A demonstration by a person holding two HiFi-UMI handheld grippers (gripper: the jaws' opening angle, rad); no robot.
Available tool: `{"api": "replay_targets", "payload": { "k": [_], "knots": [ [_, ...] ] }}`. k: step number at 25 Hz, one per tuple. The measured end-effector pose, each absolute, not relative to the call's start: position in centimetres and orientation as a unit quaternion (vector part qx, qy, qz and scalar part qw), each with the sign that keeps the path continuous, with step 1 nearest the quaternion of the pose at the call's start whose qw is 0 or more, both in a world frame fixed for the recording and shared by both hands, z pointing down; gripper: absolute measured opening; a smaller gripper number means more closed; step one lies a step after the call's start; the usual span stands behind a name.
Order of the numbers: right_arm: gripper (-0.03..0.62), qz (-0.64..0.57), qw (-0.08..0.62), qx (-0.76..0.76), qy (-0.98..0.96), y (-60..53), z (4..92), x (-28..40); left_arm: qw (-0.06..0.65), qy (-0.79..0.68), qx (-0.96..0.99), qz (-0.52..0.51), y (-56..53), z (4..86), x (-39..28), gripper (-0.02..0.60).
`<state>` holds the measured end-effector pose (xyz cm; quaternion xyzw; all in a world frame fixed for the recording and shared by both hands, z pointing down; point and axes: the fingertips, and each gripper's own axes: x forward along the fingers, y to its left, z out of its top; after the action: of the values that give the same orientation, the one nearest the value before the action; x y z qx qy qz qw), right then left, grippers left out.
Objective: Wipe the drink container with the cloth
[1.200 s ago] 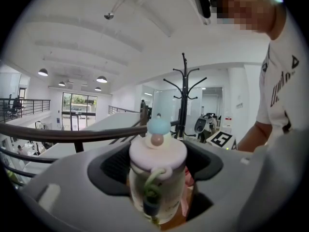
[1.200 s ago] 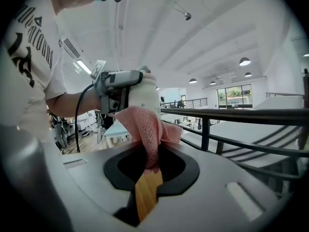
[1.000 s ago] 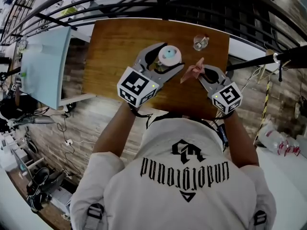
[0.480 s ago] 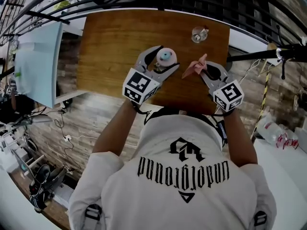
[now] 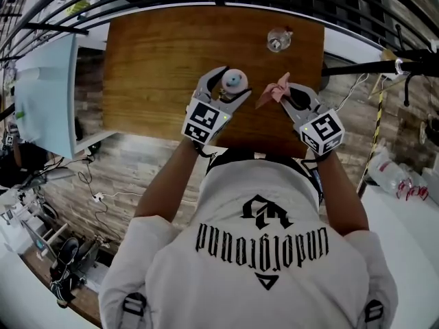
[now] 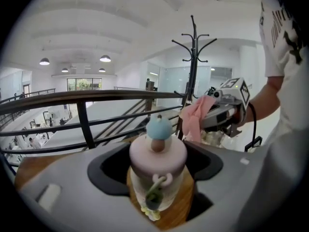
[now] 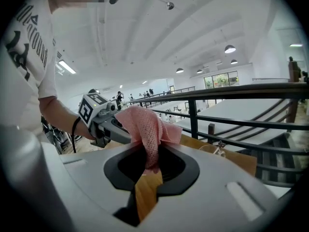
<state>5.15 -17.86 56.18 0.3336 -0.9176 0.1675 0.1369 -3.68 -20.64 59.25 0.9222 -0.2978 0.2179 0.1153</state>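
Holding things over the wooden worktop (image 5: pixel 151 67) near its front edge, the left tool (image 5: pixel 233 83) clamps the pink-lidded drink container (image 6: pixel 157 166), while the right tool (image 5: pixel 287 92) pinches the pink cloth (image 7: pixel 145 124) just beside it, apart. Wiping seems about to begin; the next move calls for pressing the cloth against the container's side and rubbing.
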Motion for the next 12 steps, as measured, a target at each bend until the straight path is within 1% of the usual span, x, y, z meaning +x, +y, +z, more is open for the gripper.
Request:
{"api": "replay_targets", "payload": {
  "k": [12],
  "knots": [
    [0.048, 0.198, 0.149, 0.339, -0.908, -18.6, 58.8, 6.1, 0.126, -0.297, 0.909, 0.266, -21.4, 67.2, -2.7, 0.386]
  ]
}}
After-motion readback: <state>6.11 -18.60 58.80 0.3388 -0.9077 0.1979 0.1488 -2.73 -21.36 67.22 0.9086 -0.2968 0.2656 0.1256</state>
